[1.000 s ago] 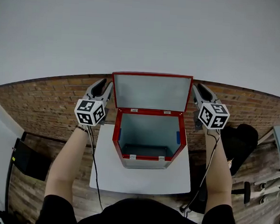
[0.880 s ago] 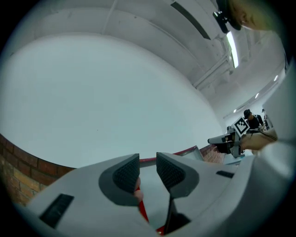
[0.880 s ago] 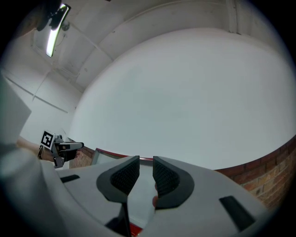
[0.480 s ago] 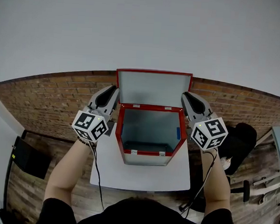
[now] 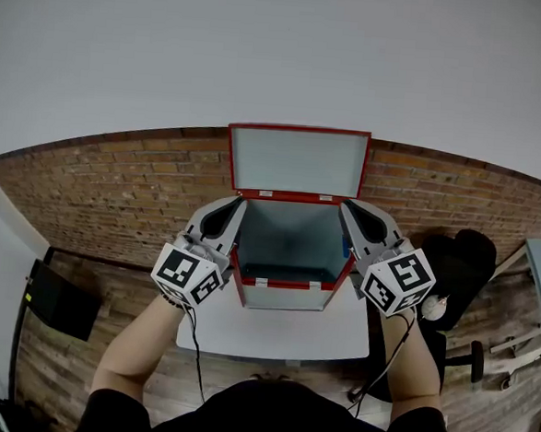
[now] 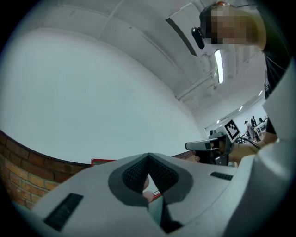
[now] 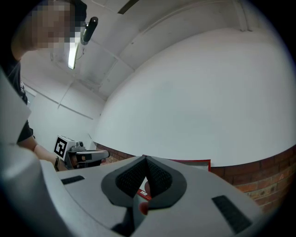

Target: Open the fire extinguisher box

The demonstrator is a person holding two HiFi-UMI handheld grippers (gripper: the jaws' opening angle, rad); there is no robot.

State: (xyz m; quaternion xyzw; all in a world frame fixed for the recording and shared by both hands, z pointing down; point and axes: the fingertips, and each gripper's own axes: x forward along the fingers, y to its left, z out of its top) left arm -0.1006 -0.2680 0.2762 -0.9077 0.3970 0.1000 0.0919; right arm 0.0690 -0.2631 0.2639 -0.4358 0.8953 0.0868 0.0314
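I am holding the left gripper (image 5: 230, 211) and right gripper (image 5: 354, 216), jaws just closed empty, flanking the box (image 5: 283, 299) on the worktop (image 5: 271, 335), because its lid (image 5: 297, 162) is already standing open.

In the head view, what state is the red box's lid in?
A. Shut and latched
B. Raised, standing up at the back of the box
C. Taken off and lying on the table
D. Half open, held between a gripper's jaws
B: the lid stands upright behind the fire extinguisher box, whose grey inside is open to view, and neither gripper holds it.
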